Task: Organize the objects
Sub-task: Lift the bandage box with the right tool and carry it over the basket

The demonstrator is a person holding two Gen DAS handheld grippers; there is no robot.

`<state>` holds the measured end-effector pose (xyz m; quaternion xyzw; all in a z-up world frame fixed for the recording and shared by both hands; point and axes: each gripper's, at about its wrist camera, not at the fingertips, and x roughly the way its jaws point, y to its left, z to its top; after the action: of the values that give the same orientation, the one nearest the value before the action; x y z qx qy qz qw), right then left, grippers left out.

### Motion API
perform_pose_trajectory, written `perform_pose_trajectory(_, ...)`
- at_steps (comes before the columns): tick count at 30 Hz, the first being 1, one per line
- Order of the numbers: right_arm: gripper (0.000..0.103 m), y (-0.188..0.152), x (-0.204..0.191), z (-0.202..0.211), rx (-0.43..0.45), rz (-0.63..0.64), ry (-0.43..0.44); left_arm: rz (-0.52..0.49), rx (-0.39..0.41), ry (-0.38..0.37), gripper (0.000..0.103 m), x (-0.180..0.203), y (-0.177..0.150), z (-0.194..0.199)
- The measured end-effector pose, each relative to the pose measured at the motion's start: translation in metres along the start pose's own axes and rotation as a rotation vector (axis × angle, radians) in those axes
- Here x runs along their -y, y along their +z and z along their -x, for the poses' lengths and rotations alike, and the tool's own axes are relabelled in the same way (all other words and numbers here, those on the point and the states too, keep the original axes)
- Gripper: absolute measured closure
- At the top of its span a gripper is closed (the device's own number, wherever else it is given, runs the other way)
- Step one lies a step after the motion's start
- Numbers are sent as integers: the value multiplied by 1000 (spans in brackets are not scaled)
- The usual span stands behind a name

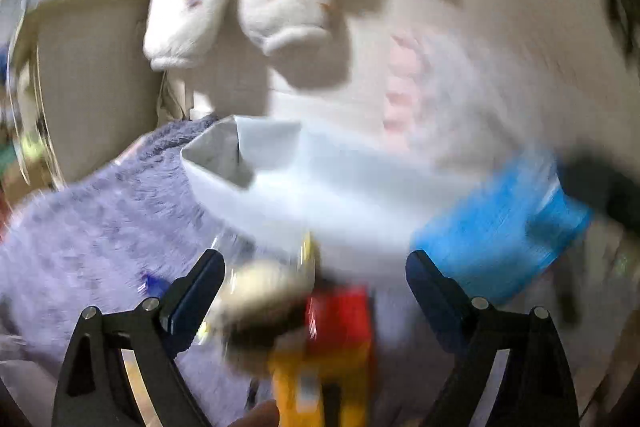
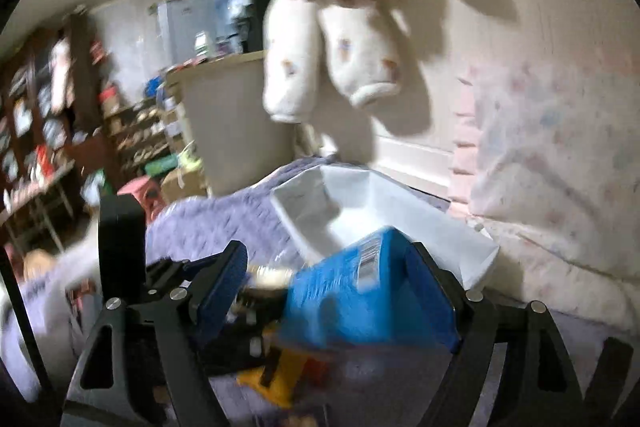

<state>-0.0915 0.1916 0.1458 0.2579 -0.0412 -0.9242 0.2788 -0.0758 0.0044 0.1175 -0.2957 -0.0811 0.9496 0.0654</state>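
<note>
The blue carton (image 2: 372,291) is sitting between the fingers of the right gripper (image 2: 344,291), its barcoded end pointing away from the camera toward the white open box (image 2: 472,243). The carton's right face is lying against the right finger; a gap is showing between its left face and the left finger, so the jaws are standing wide and I cannot tell whether they are clamping it. In the left wrist view the same blue carton (image 1: 500,223) is appearing just right of the white open box (image 1: 320,187), with a dark part of the other tool at its far end.

The left gripper (image 1: 316,287) is standing with its jaws wide apart. A blurred clear packet with pale round contents (image 1: 260,291) is lying between the fingers, close to the left finger; the blur is hiding whether it is touching either pad. A red and yellow package (image 1: 340,339) is lying below it on the purple fleece blanket (image 1: 100,227).

Two white socks (image 2: 332,63) are hanging above the box against the wall.
</note>
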Motion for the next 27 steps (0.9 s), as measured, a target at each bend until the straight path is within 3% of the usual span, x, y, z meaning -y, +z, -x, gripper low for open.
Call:
perform_pose_trajectory(3, 25, 10, 29, -29, -41, -193, 10, 113, -1, 9, 11, -17, 11, -20)
perform_pose_trajectory(5, 25, -2, 44, -33, 12, -265, -47, 129, 8, 9, 11, -24, -5, -19)
perform_pose_trajectory(8, 25, -17, 49, -20, 92, -247, -106, 86, 38, -11, 11, -20, -34, -7)
perform_pose_trajectory(10, 25, -19, 45, -12, 92, -200, -119, 55, 37, -57, 11, -14, -43, -3)
perform_pose_trajectory(14, 23, -27, 27, -5, 24, -115, -27, -16, 65, -140, 11, 3, -47, 18)
perform_pose_trajectory(19, 22, -45, 6, -17, -66, -12, 19, -97, 115, -155, 10, 12, -48, 35)
perform_pose_trajectory(21, 22, -49, 6, -19, -80, -14, 13, -90, 89, -168, 10, 10, -47, 31)
perform_pose_trajectory(27, 22, -50, 26, -16, -260, -137, -4, -58, -9, -195, 10, -3, -49, 17)
